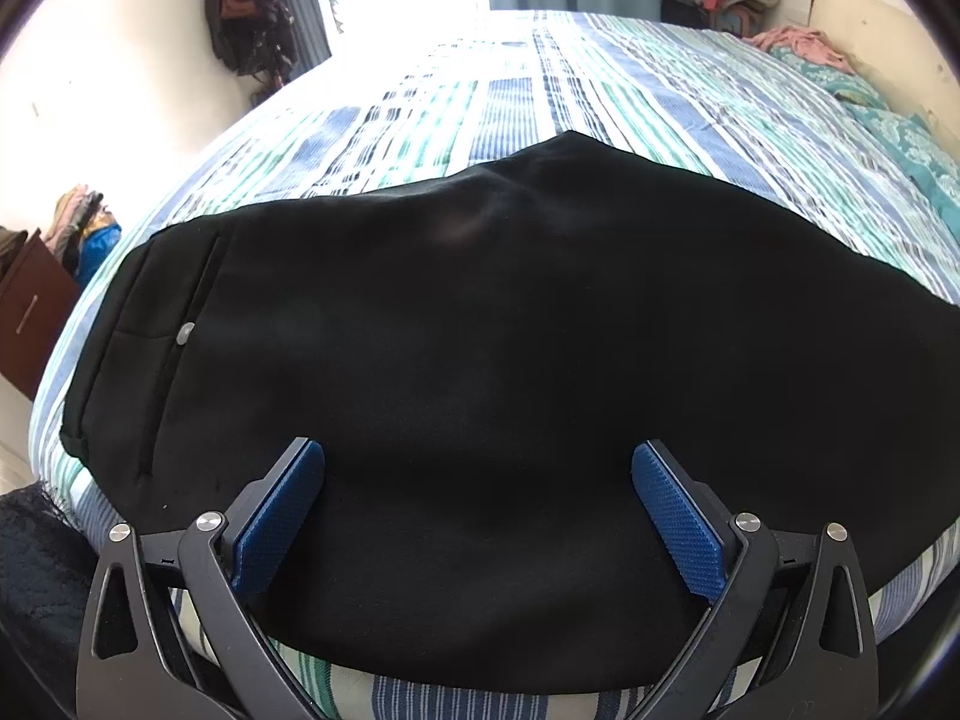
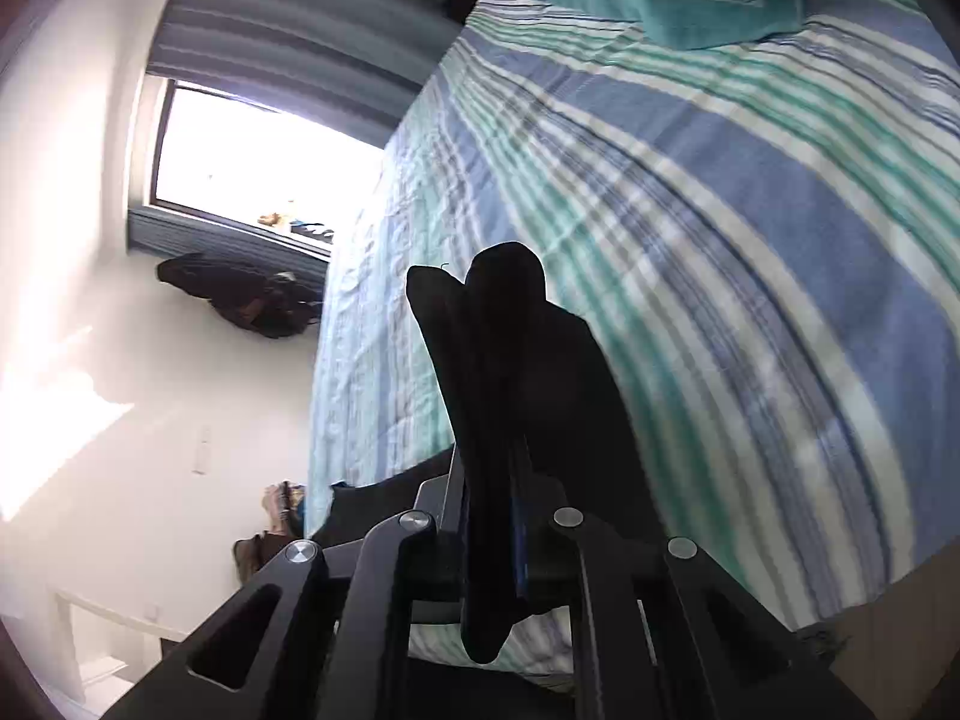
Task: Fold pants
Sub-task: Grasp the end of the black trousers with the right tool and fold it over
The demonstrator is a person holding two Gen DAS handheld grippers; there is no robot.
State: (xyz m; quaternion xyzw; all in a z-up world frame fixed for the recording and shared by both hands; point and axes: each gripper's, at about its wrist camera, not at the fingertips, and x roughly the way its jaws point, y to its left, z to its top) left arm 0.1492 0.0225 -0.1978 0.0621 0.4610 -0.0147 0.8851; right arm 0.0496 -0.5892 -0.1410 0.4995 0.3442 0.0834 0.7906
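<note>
In the left wrist view, the black cloth pants (image 1: 480, 372) are spread flat across the blue-and-green striped bed (image 1: 540, 90), filling mid-frame; the left hand-held gripper (image 1: 478, 516) is held wide apart over them at bottom centre, seemingly ready to pin the cloth. In the right wrist view, the right hand-held gripper (image 2: 510, 546) is clamped on a bunched pants edge at lower centre, apparently so it can be carried over for a fold.

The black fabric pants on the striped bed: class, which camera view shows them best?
The left wrist view: the black fabric pants lie spread across the striped bedspread, pocket and button visible. The right wrist view shows only a bunched fold clamped in the right gripper.
</note>
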